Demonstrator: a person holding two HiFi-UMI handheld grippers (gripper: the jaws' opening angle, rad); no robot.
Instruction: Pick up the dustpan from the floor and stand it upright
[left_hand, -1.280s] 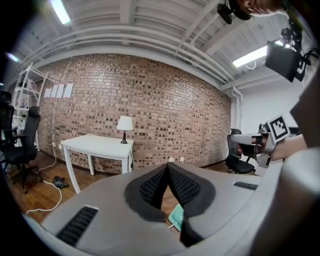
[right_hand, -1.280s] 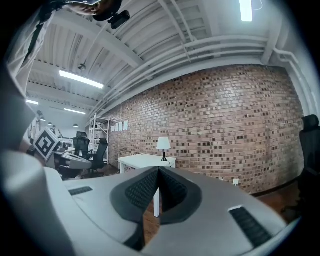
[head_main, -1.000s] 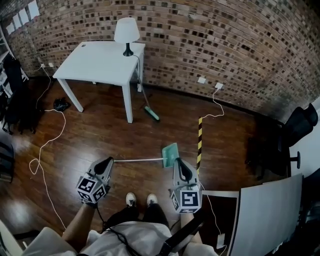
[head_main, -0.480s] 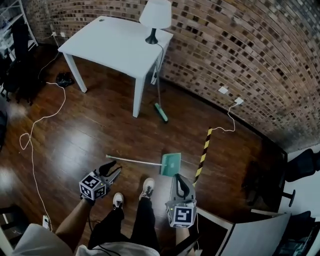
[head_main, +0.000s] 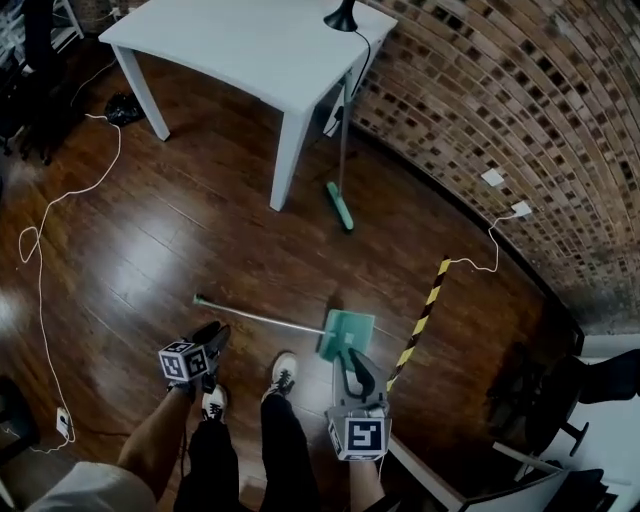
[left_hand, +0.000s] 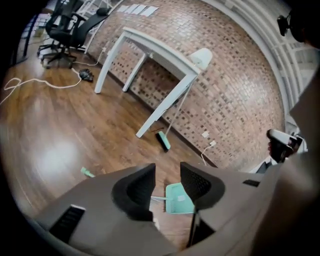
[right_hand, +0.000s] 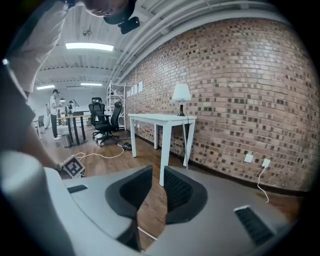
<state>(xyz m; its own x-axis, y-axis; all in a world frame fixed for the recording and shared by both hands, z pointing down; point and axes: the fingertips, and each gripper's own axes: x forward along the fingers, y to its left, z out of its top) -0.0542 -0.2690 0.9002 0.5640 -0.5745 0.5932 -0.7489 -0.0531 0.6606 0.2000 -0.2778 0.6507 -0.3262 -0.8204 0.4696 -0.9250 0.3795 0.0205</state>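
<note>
On the floor (head_main: 150, 250) the dustpan (head_main: 346, 333) lies flat, so both grippers reach low toward it: left gripper (head_main: 212, 336) fingers just opened, empty; right gripper (head_main: 358, 362) fingers slightly apart, empty.

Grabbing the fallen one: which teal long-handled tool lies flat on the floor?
The long-handled teal dustpan by the shoes; the teal broom leans against the white table.

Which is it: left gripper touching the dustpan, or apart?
Apart. Head view shows bare floor between the left gripper, fingers just opened, and the dustpan handle.
</note>
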